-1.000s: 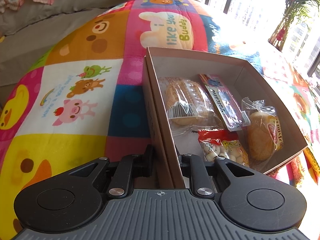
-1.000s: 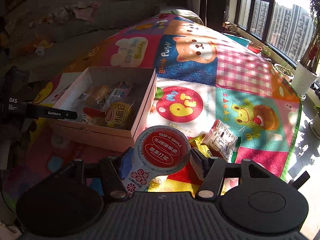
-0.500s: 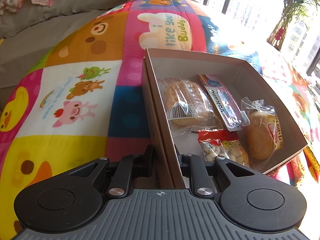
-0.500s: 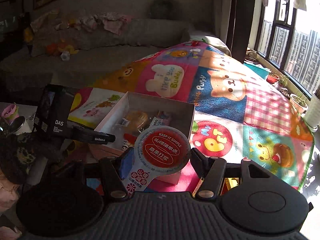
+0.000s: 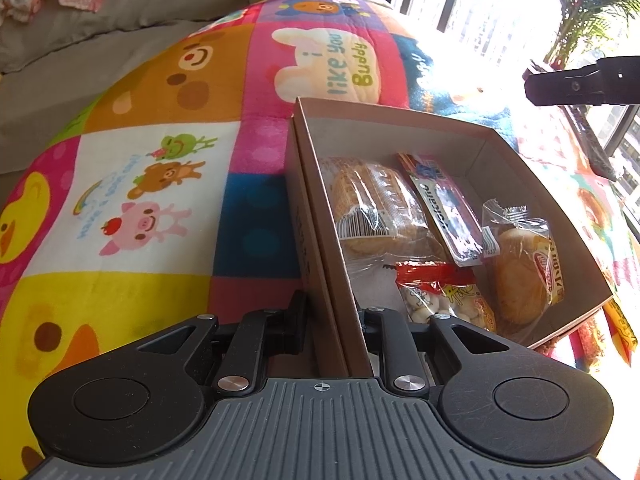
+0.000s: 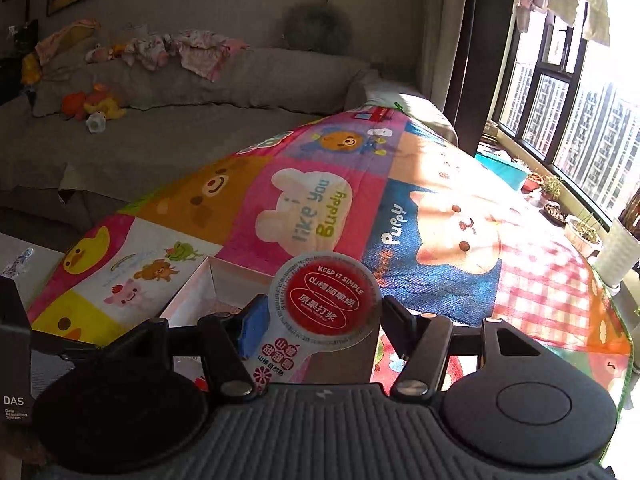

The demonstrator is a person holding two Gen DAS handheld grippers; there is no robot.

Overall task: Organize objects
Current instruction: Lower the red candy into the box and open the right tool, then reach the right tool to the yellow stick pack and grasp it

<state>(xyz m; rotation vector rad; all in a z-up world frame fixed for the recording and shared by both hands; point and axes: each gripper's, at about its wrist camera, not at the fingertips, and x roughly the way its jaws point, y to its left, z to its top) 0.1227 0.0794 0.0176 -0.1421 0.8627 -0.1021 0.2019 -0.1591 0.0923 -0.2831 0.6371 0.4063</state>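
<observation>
An open cardboard box (image 5: 400, 118) lies on a colourful cartoon play mat (image 5: 168, 184). It holds a wrapped bread roll (image 5: 372, 212), a blue snack bar (image 5: 448, 208), a wrapped bun (image 5: 524, 268) and a red bag of nuts (image 5: 444, 292). My left gripper (image 5: 334, 320) is shut on the box's near wall. My right gripper (image 6: 320, 320) is shut on a snack cup with a red round lid (image 6: 325, 301), held above the box's corner (image 6: 212, 280). The right gripper's tip shows in the left wrist view (image 5: 576, 86).
A grey sofa (image 6: 180, 92) with clothes and soft toys runs along the back. Windows and potted plants (image 6: 584, 232) line the right side. Loose snack packets (image 5: 620, 324) lie on the mat just right of the box.
My right gripper has lifted and swung left with the cup, so the box now sits low under it. The left gripper has stayed shut on the box wall.
</observation>
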